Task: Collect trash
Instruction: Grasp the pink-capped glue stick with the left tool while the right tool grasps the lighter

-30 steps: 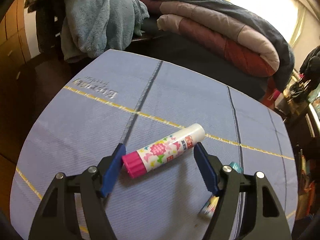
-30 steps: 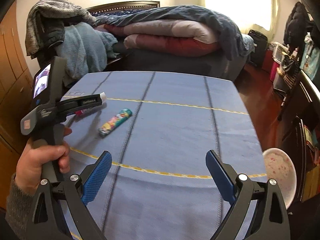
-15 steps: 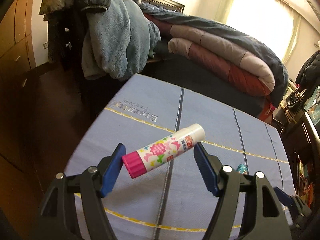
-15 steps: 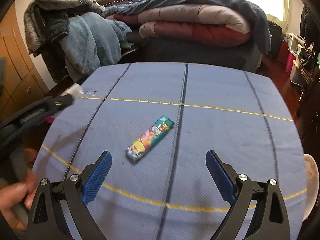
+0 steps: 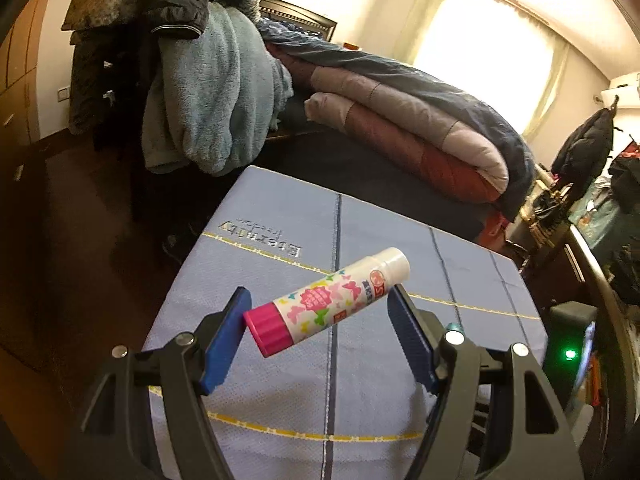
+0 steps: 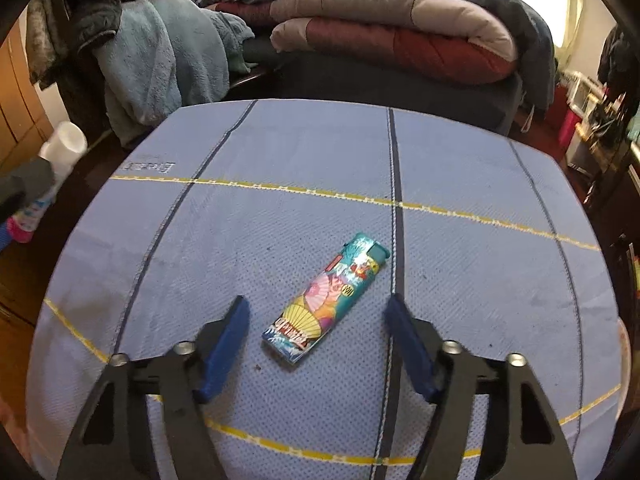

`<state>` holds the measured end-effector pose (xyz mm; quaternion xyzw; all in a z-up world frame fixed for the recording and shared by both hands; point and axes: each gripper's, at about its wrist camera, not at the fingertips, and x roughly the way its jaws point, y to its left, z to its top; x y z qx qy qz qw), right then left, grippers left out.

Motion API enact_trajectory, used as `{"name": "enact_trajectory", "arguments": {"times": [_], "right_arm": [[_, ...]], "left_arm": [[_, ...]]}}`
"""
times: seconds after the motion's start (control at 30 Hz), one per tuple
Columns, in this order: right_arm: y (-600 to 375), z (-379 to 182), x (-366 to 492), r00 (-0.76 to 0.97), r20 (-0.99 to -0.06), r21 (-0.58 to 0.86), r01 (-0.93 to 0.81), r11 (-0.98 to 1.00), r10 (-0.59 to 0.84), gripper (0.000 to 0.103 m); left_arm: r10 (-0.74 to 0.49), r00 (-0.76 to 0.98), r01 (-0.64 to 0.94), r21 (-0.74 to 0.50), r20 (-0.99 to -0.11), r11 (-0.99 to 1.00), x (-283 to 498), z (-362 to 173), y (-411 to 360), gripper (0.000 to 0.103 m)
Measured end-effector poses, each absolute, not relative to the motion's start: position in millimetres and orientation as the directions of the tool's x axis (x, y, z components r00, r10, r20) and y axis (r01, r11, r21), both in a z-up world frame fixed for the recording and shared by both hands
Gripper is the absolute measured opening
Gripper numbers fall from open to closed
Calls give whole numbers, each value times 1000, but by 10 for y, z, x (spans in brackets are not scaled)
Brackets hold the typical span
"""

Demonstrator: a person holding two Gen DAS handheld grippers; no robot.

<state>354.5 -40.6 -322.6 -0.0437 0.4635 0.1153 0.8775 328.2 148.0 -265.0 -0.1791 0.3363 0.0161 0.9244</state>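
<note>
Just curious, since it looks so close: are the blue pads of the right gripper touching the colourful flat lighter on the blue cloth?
Apart. The right wrist view shows blue cloth between each pad and the lighter.

Bedroom, domestic: bed [image 6: 400, 76] with carved headboard [image 5: 298, 14], folded quilts [image 5: 420, 128], fleece robe [image 5: 208, 92] draped on clothing pile, wooden wardrobe [image 5: 20, 64], curtained window [image 5: 488, 36].

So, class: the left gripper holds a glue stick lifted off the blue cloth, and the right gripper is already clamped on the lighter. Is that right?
Not quite. The right gripper is not clamped on the lighter: in the right wrist view its jaws, which have just been closing, stand apart on either side of it as it lies on the blue cloth. The left gripper does hold the glue stick lifted.
</note>
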Motion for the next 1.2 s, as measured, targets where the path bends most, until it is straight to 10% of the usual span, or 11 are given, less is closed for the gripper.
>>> {"name": "enact_trajectory", "arguments": {"times": [0.17, 0.53, 0.77, 1.2], "right_arm": [[-454, -3201, 3540, 539, -825, 34, -251, 967, 169, 24], [-768, -3149, 3472, 524, -824, 110, -222, 969, 214, 22], [-928, -3052, 3391, 532, -810, 153, -215, 965, 247, 22], [-1068, -2798, 3232, 561, -771, 199, -239, 950, 303, 17]], "left_arm": [[-138, 775, -108, -345, -616, 932, 3230, -2617, 1467, 71], [-176, 789, -33, -327, -589, 944, 3132, -2472, 1247, 70], [16, 714, -150, -130, -700, 980, 3350, -2843, 1328, 77], [-176, 573, 98, -147, -800, 984, 2914, -3247, 1472, 82]]}}
